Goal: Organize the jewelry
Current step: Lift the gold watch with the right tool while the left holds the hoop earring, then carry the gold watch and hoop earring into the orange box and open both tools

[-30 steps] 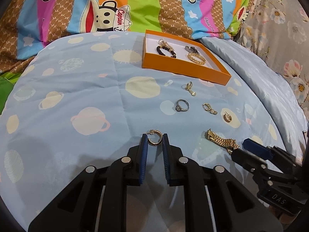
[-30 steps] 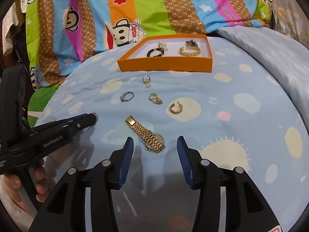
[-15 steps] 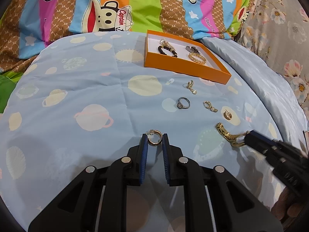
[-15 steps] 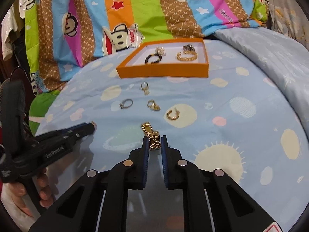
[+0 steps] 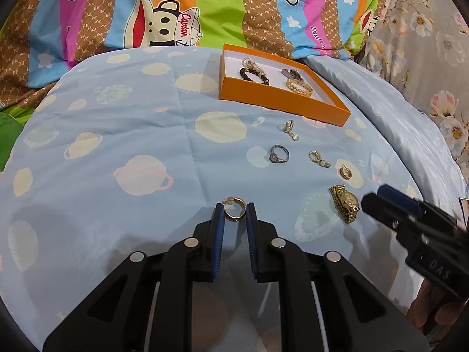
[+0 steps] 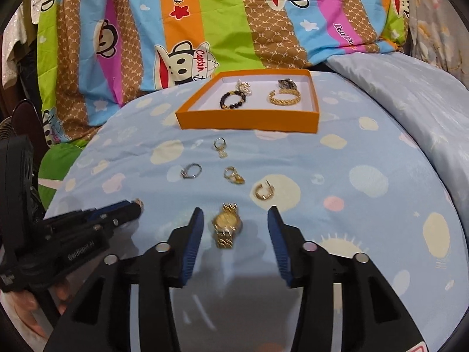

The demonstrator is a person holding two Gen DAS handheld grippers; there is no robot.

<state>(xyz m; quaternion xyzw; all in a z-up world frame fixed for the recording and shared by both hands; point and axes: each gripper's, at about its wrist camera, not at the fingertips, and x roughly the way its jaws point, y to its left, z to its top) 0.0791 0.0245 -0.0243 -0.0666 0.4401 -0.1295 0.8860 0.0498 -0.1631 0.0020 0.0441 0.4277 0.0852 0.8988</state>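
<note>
Left wrist view: my left tongs [image 5: 234,215] pinched a gold hoop earring [image 5: 235,209] between their tips. Right wrist view: my right tongs [image 6: 233,220] stood spread around the gold watch [image 6: 226,225]; I judged gripping its case safest.

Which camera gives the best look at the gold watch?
The right wrist view: the gold watch lies face-up, centred between the open right gripper fingers. The left wrist view shows it off to the side, foreshortened, near the gripper's tip.

blue planet-print bedsheet [image 5: 123,135]: orange box [image 5: 281,102], watch [image 6: 227,224], ring [image 5: 279,154], earrings [image 5: 318,158].
</note>
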